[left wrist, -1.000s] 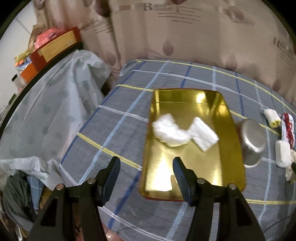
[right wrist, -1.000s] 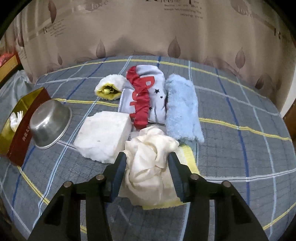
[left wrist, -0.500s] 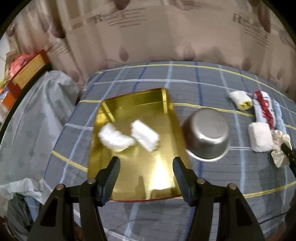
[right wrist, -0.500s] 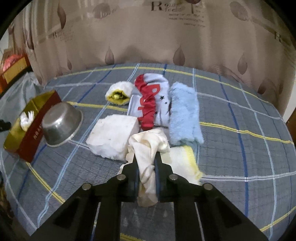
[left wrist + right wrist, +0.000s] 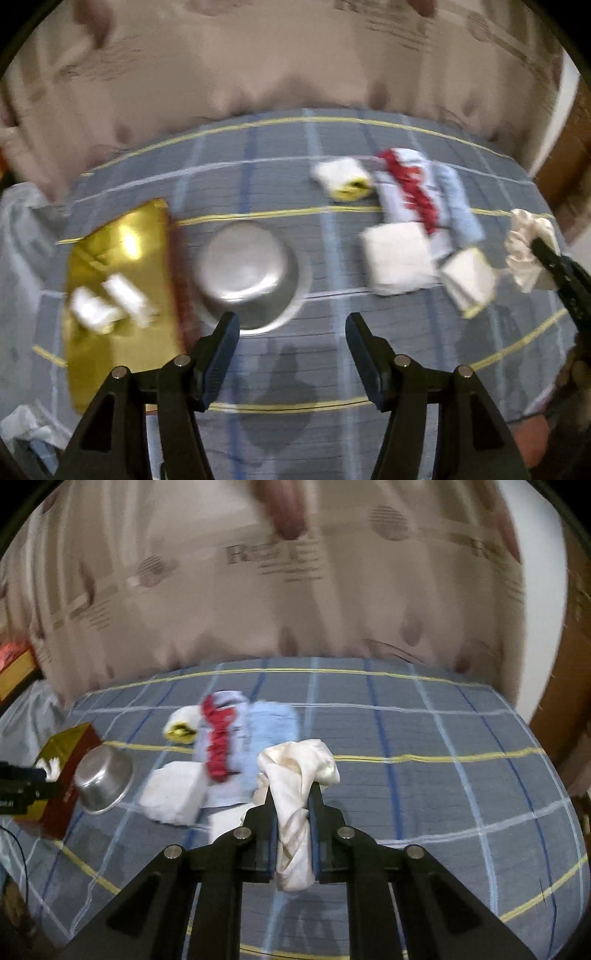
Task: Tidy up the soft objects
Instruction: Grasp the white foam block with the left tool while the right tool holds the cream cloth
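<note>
Checked bedspread (image 5: pixel 424 775) under a beige curtain, and the right gripper (image 5: pixel 291 808) is clamped on a crumpled cream cloth (image 5: pixel 295 775), lifted clear. Left gripper (image 5: pixel 291 328) hangs wide apart, empty. Two white pieces sit in the gold tray (image 5: pixel 110 362) by the left edge; four or five soft things wait mid-bed beside the steel bowl (image 5: pixel 251 273).

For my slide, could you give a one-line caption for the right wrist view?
Right gripper shut on a cream cloth, lifted above the checked table.
</note>
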A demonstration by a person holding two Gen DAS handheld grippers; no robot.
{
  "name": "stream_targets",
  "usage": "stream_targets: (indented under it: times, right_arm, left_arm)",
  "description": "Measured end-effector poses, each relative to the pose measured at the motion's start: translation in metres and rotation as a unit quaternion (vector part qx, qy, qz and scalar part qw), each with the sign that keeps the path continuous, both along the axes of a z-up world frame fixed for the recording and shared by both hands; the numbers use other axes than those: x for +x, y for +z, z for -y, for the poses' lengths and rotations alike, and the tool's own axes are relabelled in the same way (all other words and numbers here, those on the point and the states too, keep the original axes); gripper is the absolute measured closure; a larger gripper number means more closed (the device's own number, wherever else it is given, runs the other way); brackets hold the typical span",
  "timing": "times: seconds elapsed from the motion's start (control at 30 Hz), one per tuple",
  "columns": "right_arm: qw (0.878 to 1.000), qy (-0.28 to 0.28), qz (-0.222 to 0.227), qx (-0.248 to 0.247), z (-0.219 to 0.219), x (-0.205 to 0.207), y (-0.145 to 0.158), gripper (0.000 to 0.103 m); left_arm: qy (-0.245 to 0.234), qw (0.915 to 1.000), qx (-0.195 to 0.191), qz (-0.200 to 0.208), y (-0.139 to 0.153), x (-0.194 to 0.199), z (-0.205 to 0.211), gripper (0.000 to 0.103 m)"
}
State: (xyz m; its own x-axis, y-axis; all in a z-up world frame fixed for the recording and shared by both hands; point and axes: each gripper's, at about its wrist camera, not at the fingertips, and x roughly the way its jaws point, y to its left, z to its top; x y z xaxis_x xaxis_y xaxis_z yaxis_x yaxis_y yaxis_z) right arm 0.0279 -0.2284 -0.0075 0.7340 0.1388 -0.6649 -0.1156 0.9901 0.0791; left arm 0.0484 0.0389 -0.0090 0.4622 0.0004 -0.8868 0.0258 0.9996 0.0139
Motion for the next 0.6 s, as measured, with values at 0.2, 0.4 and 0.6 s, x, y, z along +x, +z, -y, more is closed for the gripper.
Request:
stream_targets:
  times: [0.2, 0.4, 0.6]
  right_arm:
    - [0.999, -0.045, -0.025, 0.016, 0.040, 0.004, -0.023, 0.091]
    - [0.997, -0.047, -0.056, 0.035, 0.050, 0.009, -0.045, 0.090]
    - [0.996, -0.039, -0.065, 0.042, 0.050, 0.011, -0.052, 0.089]
  left_arm:
    - [-0.036, 0.9972, -0.049, -0.043, -0.007, 0.031, 0.040, 0.035]
    - [-0.032, 0.9910, -0.102, -0.081, -0.019, 0.063, 0.064, 0.025]
    - [-0.022, 0.9905, -0.095, -0.097, -0.035, 0.086, 0.086, 0.018]
